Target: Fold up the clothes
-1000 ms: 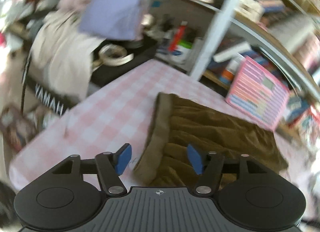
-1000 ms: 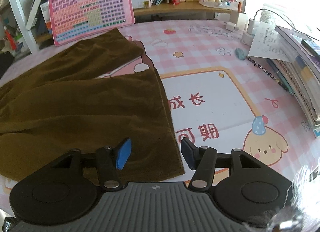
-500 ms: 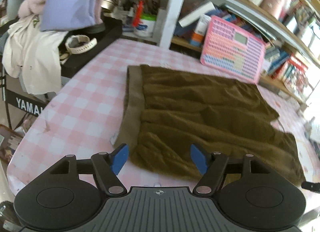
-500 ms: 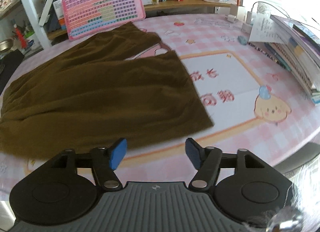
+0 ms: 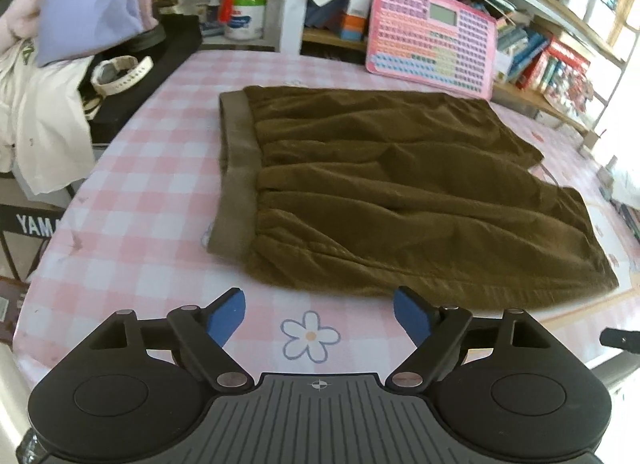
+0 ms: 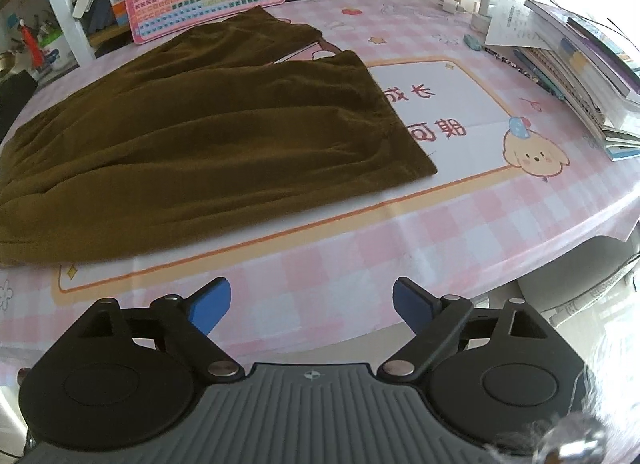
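Both fisheye views are being lit brightly by daylight from the right, where glare is being blown out, while edges are being bent and softly blurred.

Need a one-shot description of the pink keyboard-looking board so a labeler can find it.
Start at the table with the pink checked cloth. Go past the brown shorts to the far edge, where the bookshelves begin. The pink learning tablet leans there: a flat board gridded with small coloured keys and a little grey screen near its top, unlike the books behind it.
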Available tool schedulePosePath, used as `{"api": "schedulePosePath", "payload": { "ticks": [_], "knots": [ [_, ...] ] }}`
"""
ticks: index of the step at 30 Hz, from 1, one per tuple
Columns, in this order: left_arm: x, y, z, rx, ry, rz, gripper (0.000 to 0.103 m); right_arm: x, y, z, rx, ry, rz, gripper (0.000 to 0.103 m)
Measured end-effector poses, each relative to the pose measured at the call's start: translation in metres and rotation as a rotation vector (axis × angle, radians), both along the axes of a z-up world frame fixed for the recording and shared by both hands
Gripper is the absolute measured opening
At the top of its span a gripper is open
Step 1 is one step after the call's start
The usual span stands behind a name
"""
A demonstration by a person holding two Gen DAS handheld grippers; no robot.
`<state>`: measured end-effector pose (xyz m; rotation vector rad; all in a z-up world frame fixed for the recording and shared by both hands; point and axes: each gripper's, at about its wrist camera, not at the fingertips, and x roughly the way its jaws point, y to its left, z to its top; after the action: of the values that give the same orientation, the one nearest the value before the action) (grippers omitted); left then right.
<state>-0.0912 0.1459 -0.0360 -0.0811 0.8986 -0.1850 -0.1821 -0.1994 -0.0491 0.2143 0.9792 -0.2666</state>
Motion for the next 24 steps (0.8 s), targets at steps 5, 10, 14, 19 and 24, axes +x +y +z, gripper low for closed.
{"api": "schedulePosePath", "payload": {
  "ticks": [5,10,14,19,24],
  "knots": [
    [0.000,-0.004,-0.002,0.001,0.015,-0.031,0.086,0.001,0.012,0.001,-0.014,0.007,0.019,0.089],
    [0.007,-0.008,-0.003,-0.002,0.020,-0.056,0.087,0.002,0.020,0.004,-0.022,0.007,0.016,0.089],
    [0.008,-0.022,-0.003,0.007,0.020,-0.105,0.087,0.005,0.031,0.006,-0.037,0.008,0.056,0.089],
    [0.010,-0.033,-0.002,0.004,0.011,-0.150,0.087,0.007,0.035,0.015,-0.071,-0.012,0.079,0.090],
    [0.020,-0.025,0.005,-0.004,-0.010,-0.110,0.087,0.013,0.023,0.025,-0.053,-0.026,0.060,0.090]
  ]
}}
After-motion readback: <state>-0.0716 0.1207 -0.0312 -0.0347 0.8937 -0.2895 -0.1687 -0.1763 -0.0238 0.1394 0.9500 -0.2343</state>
